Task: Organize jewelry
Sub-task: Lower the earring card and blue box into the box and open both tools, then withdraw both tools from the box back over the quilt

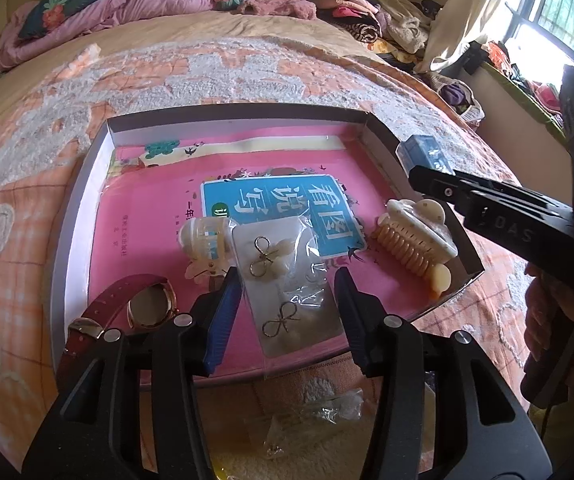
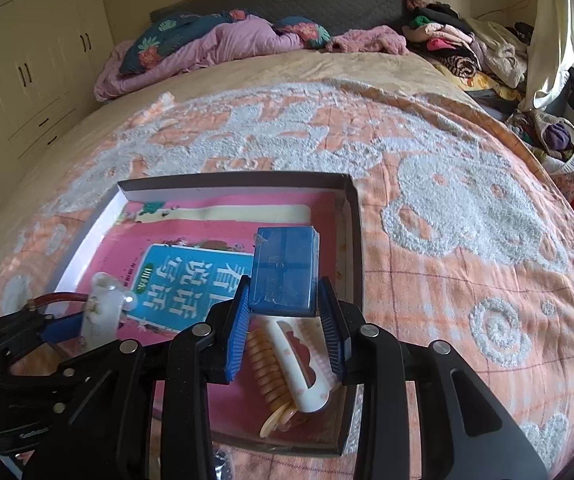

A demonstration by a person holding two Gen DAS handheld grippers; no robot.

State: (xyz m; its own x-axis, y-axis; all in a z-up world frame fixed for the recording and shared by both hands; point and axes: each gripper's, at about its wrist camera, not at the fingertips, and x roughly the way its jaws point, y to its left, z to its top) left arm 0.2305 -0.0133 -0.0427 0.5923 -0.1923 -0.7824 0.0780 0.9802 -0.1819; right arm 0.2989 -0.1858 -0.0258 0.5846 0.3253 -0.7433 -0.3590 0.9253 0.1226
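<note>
A shallow box tray (image 1: pixel 95 184) on the bed holds a pink book (image 1: pixel 147 220) with jewelry on top. A clear bag of earrings on a card (image 1: pixel 287 300) lies flat between the fingers of my left gripper (image 1: pixel 288 276), whose pads stand just off its edges, open. A red-strapped watch (image 1: pixel 143 304) lies to its left, a small clear clip (image 1: pixel 203 236) behind it, and a cream hair claw (image 1: pixel 415 240) to the right. My right gripper (image 2: pixel 285 284) is shut on a blue translucent box (image 2: pixel 283 268), held above the hair claw (image 2: pixel 287 364) near the tray's right wall (image 2: pixel 353 240).
Another small plastic bag (image 1: pixel 319 412) lies on the peach bedspread (image 2: pixel 467 260) in front of the tray. Pink bedding (image 2: pixel 207 48) and heaped clothes (image 2: pixel 467 48) sit at the far end of the bed. A wardrobe (image 2: pixel 27 72) stands to the left.
</note>
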